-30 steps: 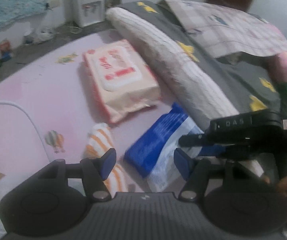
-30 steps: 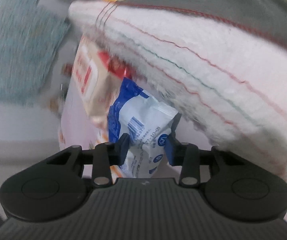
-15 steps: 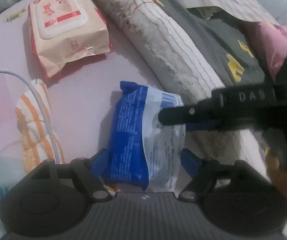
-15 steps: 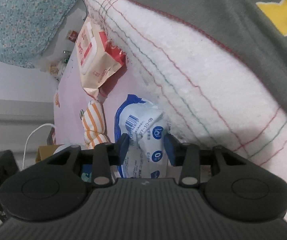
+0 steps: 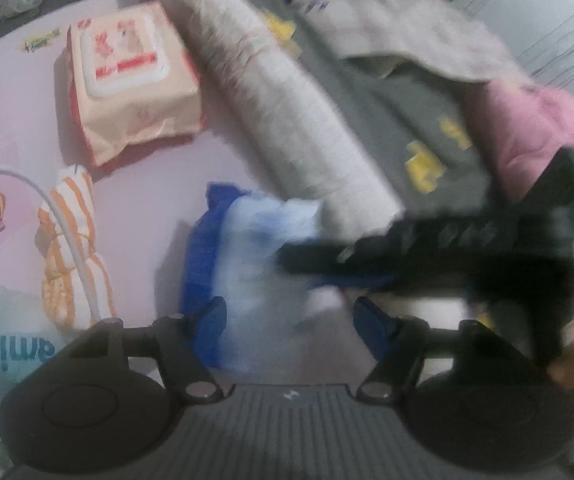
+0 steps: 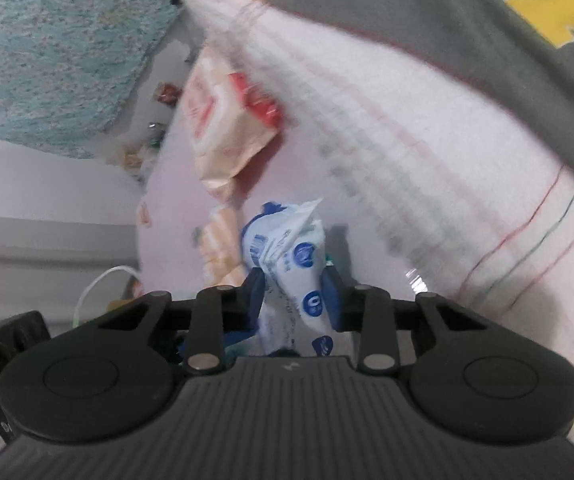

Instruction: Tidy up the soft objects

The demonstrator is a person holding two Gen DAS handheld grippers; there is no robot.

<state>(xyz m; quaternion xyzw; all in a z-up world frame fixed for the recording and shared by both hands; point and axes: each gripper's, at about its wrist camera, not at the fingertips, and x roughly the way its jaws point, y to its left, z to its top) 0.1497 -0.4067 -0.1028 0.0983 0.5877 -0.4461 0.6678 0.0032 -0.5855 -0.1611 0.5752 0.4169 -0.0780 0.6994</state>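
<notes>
Lifted clear of the pink printed bedsheet point(image 5: 135, 216) since half a second earlier, the blue-and-white plastic tissue pack point(image 6: 291, 264) now hangs mid-frame in the right wrist view, and the whole scene has blurred with motion.

Across the upper right of both views runs a dark grey blanket with yellow shapes point(image 6: 427, 12), its rolled white underside with thin coloured stripes point(image 6: 407, 132) sloping down beside the pack. A crumpled pink cloth point(image 5: 527, 128) lies at the right edge of the left wrist view.

At upper left of that view sits a peach-and-red flat wet-wipe pack with a white lid point(image 5: 127, 76). Below it, left of centre, lies an orange-and-white striped cloth bundle point(image 5: 71, 252), with a white cable point(image 5: 67, 240) curving over it.

The right gripper point(image 6: 293, 296) is closing, its blue pads pinching the tissue pack's crumpled end; in the left wrist view it reaches in from the right as a dark bar. The left gripper point(image 5: 291, 320) is closing too, with the pack's lower end between its spread jaws, one pad near the blue edge, the other apart from it.
</notes>
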